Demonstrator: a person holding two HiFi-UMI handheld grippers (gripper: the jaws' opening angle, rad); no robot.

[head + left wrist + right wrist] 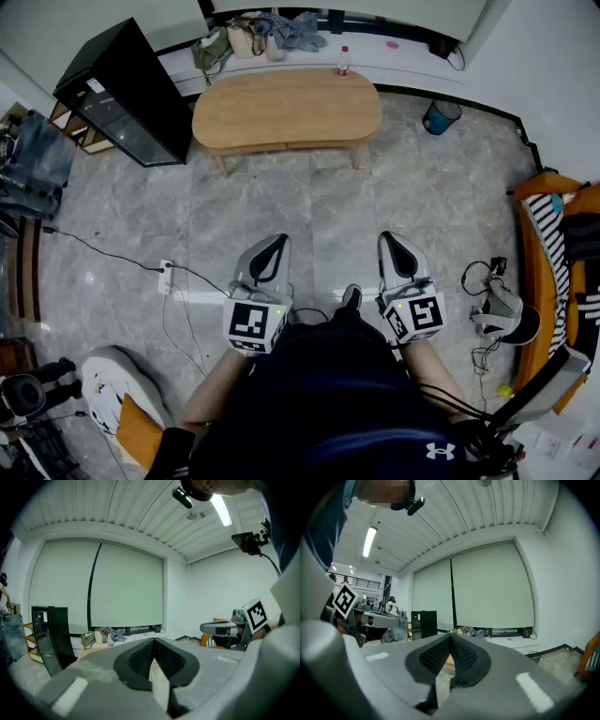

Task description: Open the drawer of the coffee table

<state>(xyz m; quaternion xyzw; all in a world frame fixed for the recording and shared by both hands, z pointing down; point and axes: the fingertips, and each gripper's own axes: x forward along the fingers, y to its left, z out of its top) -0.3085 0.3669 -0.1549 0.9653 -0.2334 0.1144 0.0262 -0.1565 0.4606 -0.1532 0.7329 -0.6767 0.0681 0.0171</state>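
While the left gripper (277,246) and right gripper (392,244) point roughly level, side by side in front of the person's dark-shirted torso, the oval light-wood coffee table (286,108) stands at the far edge of the grey marble-tile floor (309,202). It is well apart from both grippers and just short of the white window ledge (403,58). Can't make out the drawer front. A white power strip (166,277) with a thin black cable lies near the left gripper, off to its left. A tall black glass-door cabinet (122,94) stands just left of the table, and a round blue bin (441,117) sits near the floor's far right corner. Both grippers have grey moulded jaws pressed together, ribbed black pads meeting, nothing between.
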